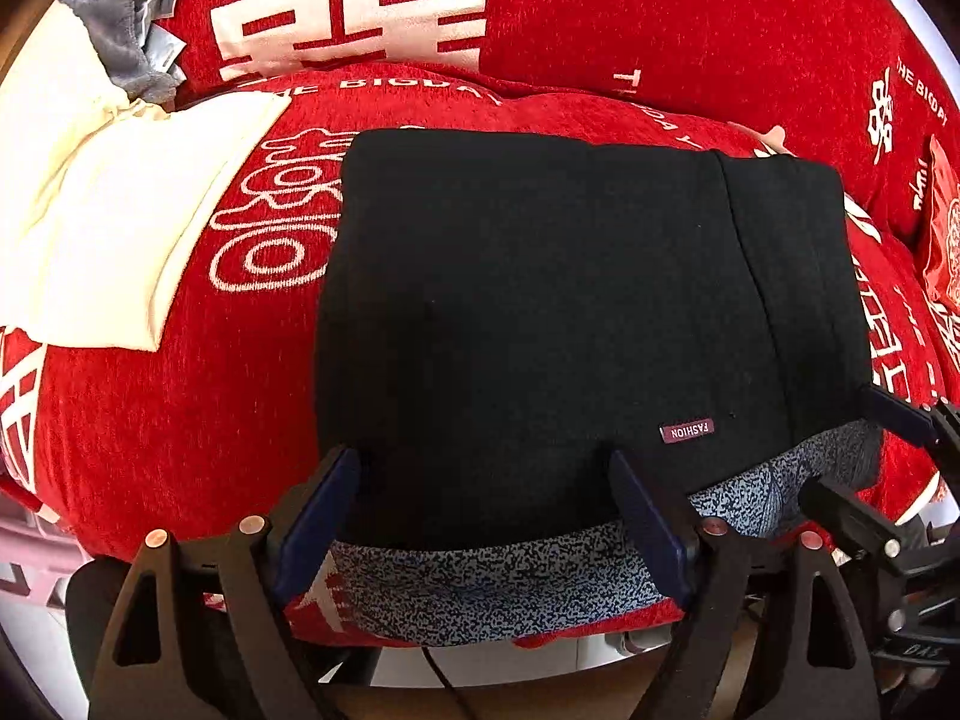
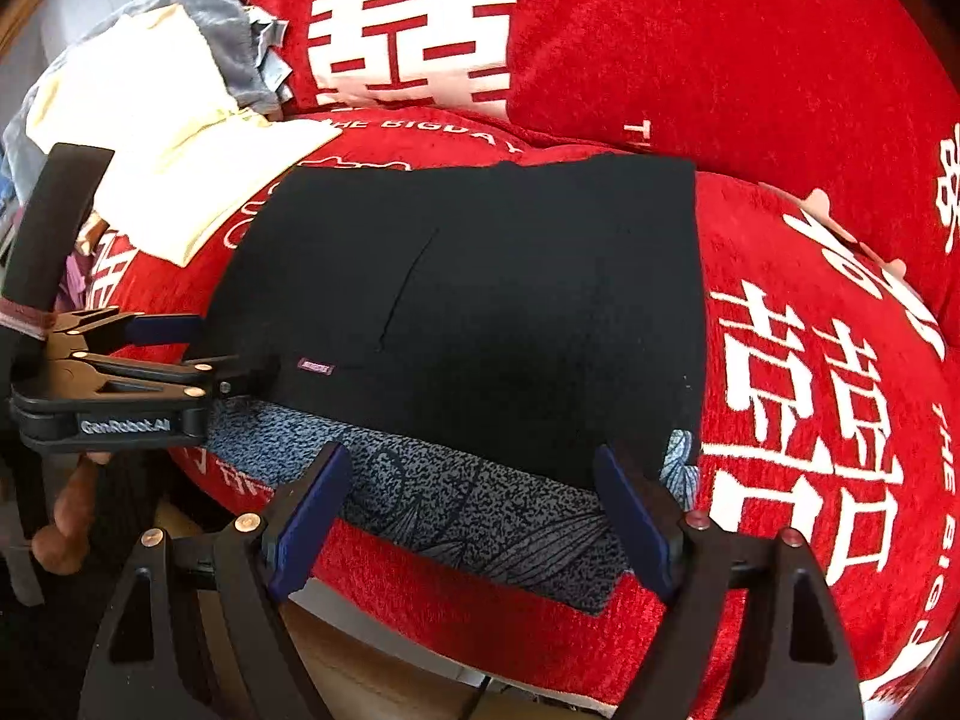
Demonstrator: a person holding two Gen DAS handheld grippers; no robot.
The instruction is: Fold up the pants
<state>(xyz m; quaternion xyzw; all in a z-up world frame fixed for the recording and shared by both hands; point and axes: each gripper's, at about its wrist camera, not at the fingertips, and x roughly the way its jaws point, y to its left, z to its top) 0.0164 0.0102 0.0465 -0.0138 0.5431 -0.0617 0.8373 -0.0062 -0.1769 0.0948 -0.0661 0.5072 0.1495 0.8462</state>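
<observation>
The black pants [image 1: 540, 300] lie folded into a flat rectangle on the red cushion, with a small "FASHION" label [image 1: 687, 431] near the front edge; they also show in the right wrist view [image 2: 480, 312]. A speckled blue-grey cloth [image 1: 498, 582] sticks out beneath their front edge. My left gripper [image 1: 486, 480] is open, its fingers over the pants' near left edge. My right gripper [image 2: 474, 474] is open at the near right edge. The right gripper also shows at the right of the left wrist view [image 1: 864, 450]; the left gripper also shows at the left of the right wrist view [image 2: 222, 348].
A red cushion [image 1: 180, 420] with white characters bears the pants, with red back pillows [image 1: 660, 30] behind. A folded cream garment [image 1: 120, 228] lies at the left, with a grey garment [image 1: 114, 30] behind it. A red packet [image 1: 942, 228] sits at the far right.
</observation>
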